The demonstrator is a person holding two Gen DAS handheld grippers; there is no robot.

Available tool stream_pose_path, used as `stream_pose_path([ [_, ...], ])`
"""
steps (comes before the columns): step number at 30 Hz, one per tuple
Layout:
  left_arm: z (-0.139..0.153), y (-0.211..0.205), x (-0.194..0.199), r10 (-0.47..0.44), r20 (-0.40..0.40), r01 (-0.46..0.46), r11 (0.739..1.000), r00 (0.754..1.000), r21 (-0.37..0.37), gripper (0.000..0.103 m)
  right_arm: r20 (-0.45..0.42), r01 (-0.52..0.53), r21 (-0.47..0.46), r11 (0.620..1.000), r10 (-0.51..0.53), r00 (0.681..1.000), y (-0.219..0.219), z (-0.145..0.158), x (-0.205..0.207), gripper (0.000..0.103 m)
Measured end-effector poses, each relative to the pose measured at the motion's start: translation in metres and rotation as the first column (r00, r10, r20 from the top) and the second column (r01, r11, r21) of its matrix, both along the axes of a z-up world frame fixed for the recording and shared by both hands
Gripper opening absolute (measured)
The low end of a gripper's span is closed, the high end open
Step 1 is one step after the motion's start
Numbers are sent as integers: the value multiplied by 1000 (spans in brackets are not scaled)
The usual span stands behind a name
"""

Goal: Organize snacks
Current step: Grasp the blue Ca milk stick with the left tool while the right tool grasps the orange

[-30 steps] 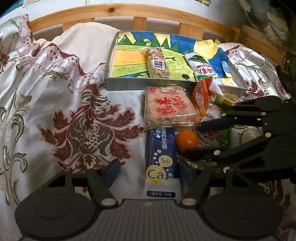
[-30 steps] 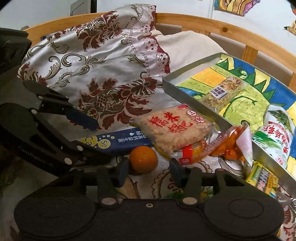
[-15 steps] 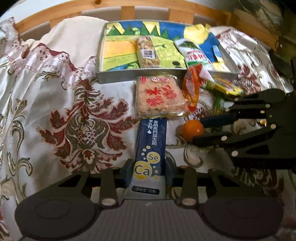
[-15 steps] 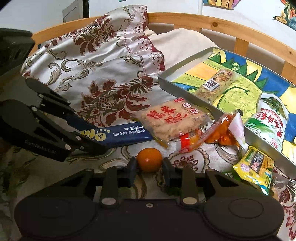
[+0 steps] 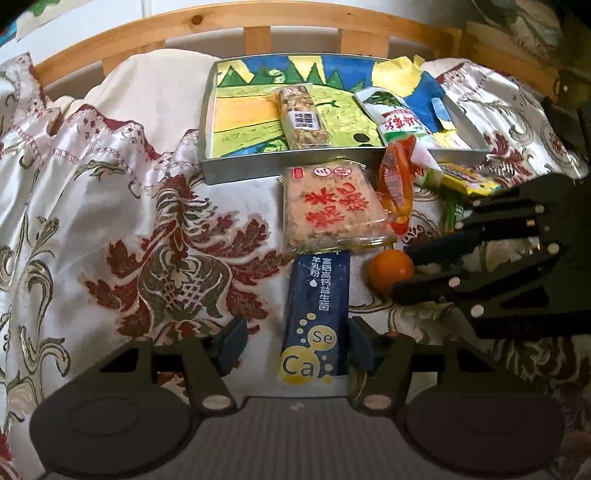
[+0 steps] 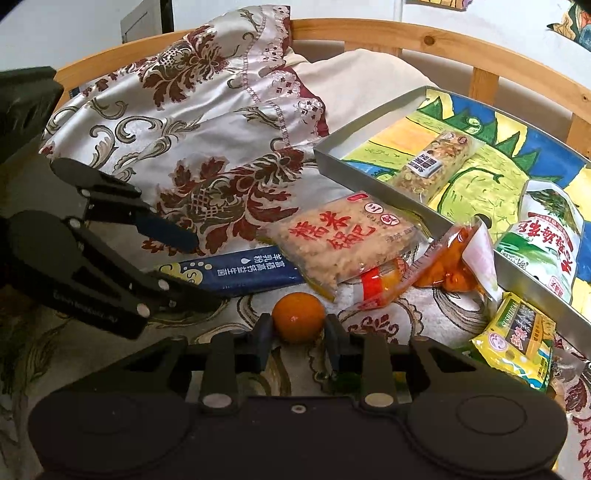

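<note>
A blue stick pack marked Se Ca (image 5: 317,317) lies on the patterned bedspread; it also shows in the right wrist view (image 6: 236,273). My left gripper (image 5: 295,341) is open, its fingers either side of the pack's near end, with a gap on the left. A small orange (image 6: 298,321) sits between the fingers of my right gripper (image 6: 298,334), which is shut on it. A rice cracker pack (image 5: 332,206) and an orange snack bag (image 5: 397,184) lie before the painted tray (image 5: 236,166).
The tray holds a nut bar (image 5: 301,116) and a green-white bag (image 5: 399,118). A yellow packet (image 6: 521,339) lies by the tray's near corner. A wooden bed rail (image 5: 258,22) runs behind. A cream pillow (image 5: 147,85) sits left of the tray.
My left gripper closed on the blue pack's end half a second ago and has since opened wider. My right gripper closed in on the orange and holds it.
</note>
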State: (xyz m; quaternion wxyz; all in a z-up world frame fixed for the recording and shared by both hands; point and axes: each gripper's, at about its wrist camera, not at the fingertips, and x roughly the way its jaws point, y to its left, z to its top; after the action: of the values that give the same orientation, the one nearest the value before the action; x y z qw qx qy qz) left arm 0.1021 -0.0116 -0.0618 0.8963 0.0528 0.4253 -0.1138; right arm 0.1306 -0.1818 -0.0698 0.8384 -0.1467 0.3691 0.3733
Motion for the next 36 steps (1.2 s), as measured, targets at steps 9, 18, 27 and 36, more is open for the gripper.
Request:
stream_pose_path([
  [9,-1,-2,0,-23,-10,23,999,1000,-34,39,-10,4,7,1000,-4,1000,7,-1,6,34],
  [18,1,-3,0,-13,-16,12,999,1000,-35,37,-24,11,7,1000,-11,1000,10,-6,9,35],
  [27,10,-7,2,25,-91,-28,999,996,-28,35,-14,17,20,1000,-17,1000,-4,1,-4,35],
  [36,24,-8,-10,92,-171,-105,992,981,-68,34,4,38,54,998,-39,999,-22,12,-19,34],
])
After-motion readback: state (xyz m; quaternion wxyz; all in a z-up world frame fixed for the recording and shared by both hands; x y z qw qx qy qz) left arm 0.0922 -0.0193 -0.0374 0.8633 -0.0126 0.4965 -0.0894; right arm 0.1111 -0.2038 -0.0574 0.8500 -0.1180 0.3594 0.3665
